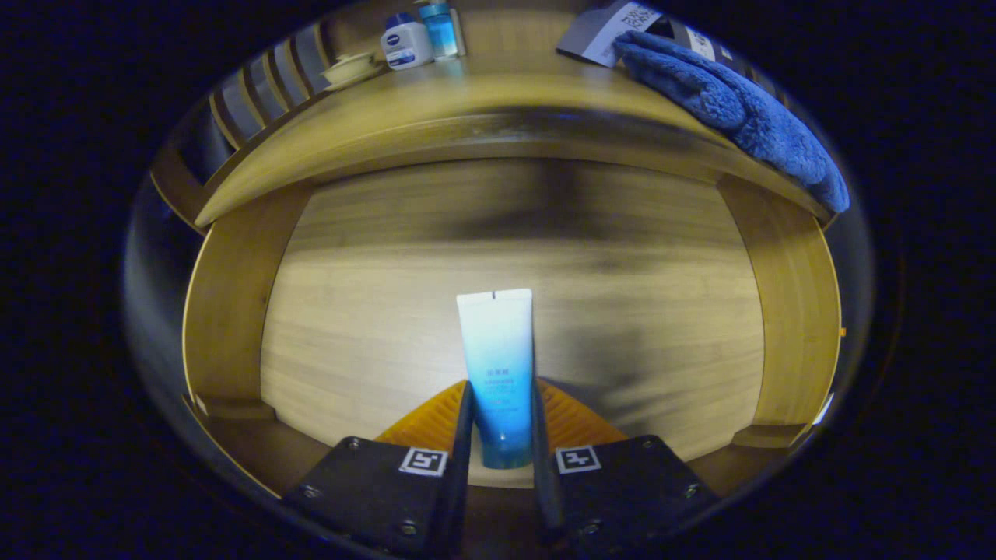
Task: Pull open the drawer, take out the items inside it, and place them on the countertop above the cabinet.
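The gripper [500,412] has two blocky finger mounts, side by side, each with flat angled faces and small round screws at the corners. Each mount carries a square white tag printed with a black coded pattern near its inner top corner. Two narrow, flat fingers [464,424] extend forward from the mounts.

1. My claw [499,424] pinches the tube [496,350] with both fingers; its tiny writing is too blurry to read.
2. Black-and-white square signs [424,461] sit on my claw.
3. The white bottle [406,43] label is too small to read.
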